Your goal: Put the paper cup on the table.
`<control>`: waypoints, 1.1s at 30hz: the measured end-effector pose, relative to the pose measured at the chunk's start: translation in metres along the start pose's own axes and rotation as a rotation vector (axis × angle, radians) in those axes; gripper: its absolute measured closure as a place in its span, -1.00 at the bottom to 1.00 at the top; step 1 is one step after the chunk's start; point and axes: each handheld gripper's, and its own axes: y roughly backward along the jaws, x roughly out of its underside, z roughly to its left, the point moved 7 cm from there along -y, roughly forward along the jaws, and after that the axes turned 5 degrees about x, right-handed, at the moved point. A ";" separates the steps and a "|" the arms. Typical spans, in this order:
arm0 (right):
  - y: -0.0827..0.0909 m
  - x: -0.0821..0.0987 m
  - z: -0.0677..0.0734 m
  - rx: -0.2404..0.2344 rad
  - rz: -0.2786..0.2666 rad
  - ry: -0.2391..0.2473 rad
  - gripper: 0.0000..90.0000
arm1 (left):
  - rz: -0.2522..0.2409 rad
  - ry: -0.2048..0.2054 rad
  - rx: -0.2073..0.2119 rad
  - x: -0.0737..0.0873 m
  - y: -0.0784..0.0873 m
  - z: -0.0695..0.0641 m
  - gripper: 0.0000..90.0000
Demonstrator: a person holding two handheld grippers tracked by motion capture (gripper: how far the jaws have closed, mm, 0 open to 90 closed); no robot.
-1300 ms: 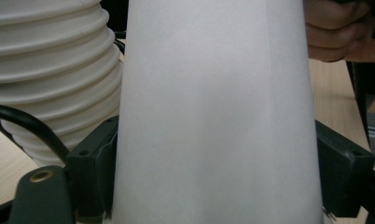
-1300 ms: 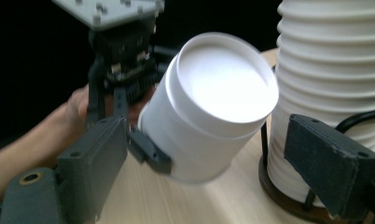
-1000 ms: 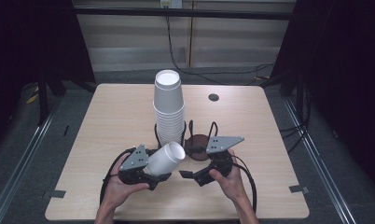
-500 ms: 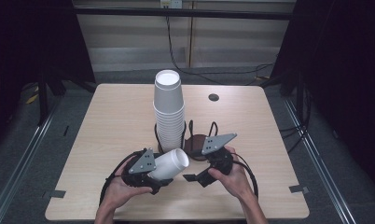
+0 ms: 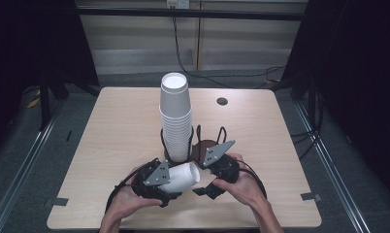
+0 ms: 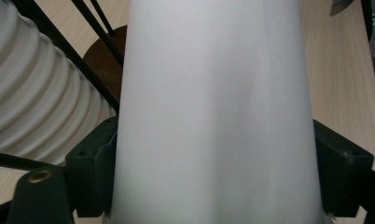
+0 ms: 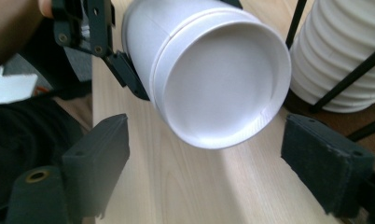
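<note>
I am holding a white paper cup (image 5: 181,177) on its side in my left gripper (image 5: 170,187), the jaws pinching its wall from both sides; in the left gripper view the cup (image 6: 213,112) is sitting tight between the two black jaws. It is hanging just above the counter (image 5: 110,145) near the front edge, about midway along it, with its closed bottom pointing toward my right gripper (image 5: 208,187). In the right gripper view I am looking at that recessed bottom (image 7: 220,81), with nothing inside the recess, and the right gripper's jaws are standing spread wide on either side of it, not touching it. Just behind the cup, toward the counter's middle, a tall stack of white cups (image 5: 175,114) is standing bottom-up inside a black wire holder (image 5: 193,141) on a dark round base (image 5: 203,148). A small dark round hole (image 5: 222,101) is sitting near the back edge, toward the right corner.
</note>
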 end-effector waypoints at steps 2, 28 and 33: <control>-0.002 0.002 0.001 -0.006 0.021 0.007 -0.66 | 0.013 -0.012 0.012 -0.001 0.000 -0.001 -0.63; -0.016 0.007 0.006 -0.109 0.174 0.067 -0.65 | 0.126 -0.088 0.079 -0.005 -0.013 -0.016 -0.63; -0.018 0.008 0.010 -0.140 0.204 0.055 -0.58 | 0.124 -0.080 0.100 -0.004 -0.020 -0.020 -0.63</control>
